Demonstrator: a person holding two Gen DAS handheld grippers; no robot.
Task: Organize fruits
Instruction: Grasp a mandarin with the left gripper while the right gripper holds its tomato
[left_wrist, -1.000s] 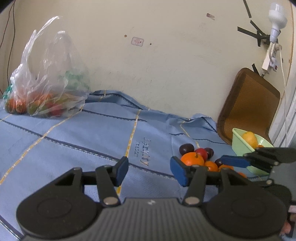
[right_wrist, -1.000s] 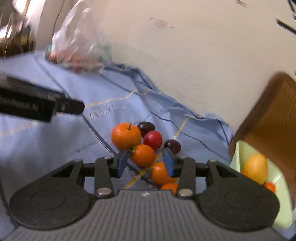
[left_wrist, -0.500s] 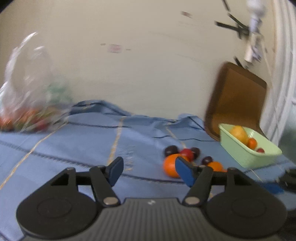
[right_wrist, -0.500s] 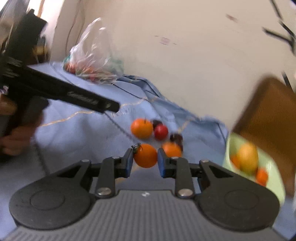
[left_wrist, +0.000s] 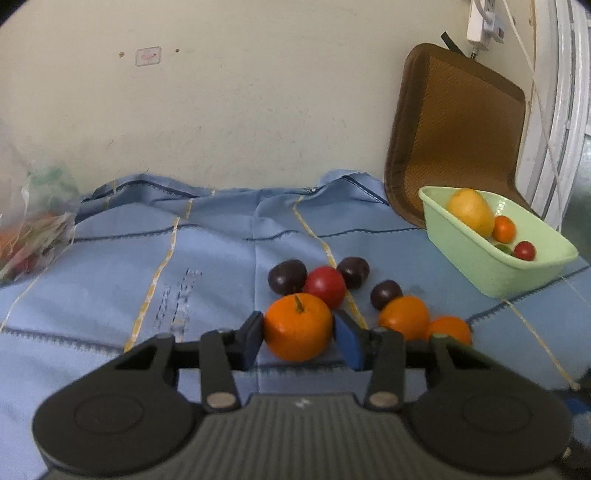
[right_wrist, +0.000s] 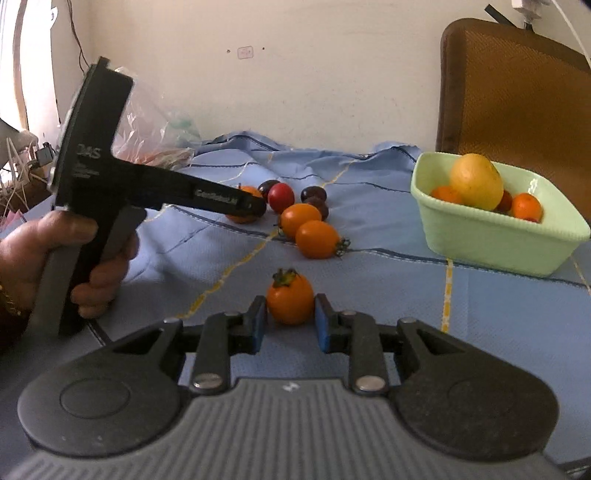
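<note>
Fruits on cloth: three oranges, three plums, one tomato.

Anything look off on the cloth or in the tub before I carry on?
Nothing spilled or damaged. The cloth is rumpled along the wall, and the brown tray stands on edge behind the tub. Loose fruit sits in one cluster.
</note>
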